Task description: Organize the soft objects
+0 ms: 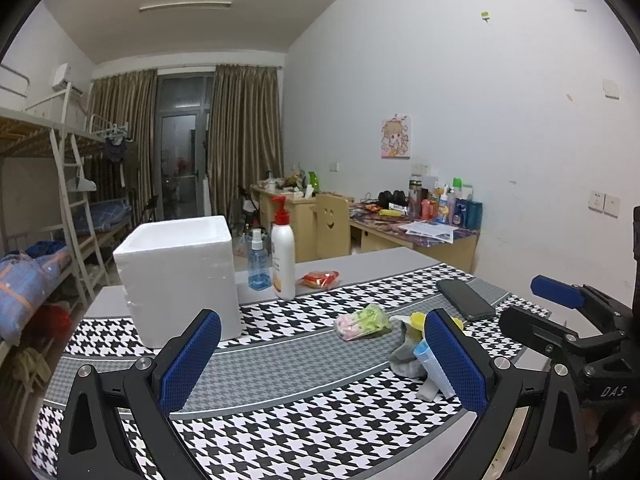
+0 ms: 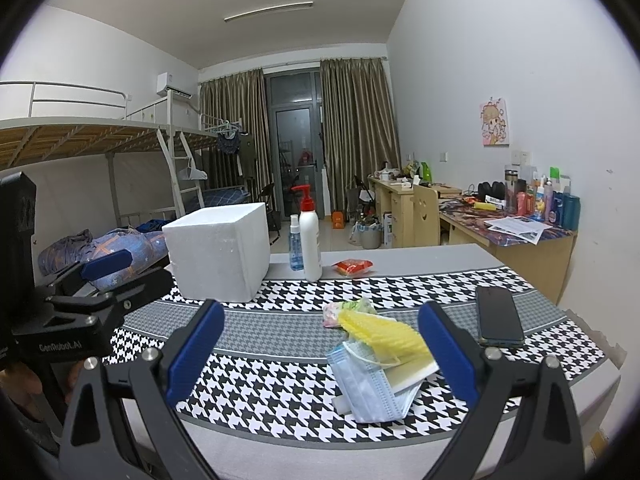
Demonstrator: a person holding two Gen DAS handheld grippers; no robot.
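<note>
A white foam box (image 1: 180, 276) (image 2: 218, 250) stands open-topped on the houndstooth table mat. A pile of soft things lies to its right: a yellow sponge (image 2: 384, 334), a light blue face mask (image 2: 368, 380), a grey sock (image 1: 404, 354) and a green-pink packet (image 1: 362, 322) (image 2: 348, 310). My left gripper (image 1: 324, 360) is open and empty, just left of the pile. My right gripper (image 2: 322, 350) is open and empty, with the pile between its fingers near the right one. Each gripper shows in the other's view: the right (image 1: 560, 320), the left (image 2: 92, 280).
A black phone (image 1: 464, 299) (image 2: 498, 322) lies right of the pile. A white pump bottle (image 1: 283, 252) (image 2: 310, 236), a blue spray bottle (image 1: 258, 260) and a red snack packet (image 1: 320, 279) (image 2: 352, 267) stand behind. Bunk beds are at left, cluttered desks at right.
</note>
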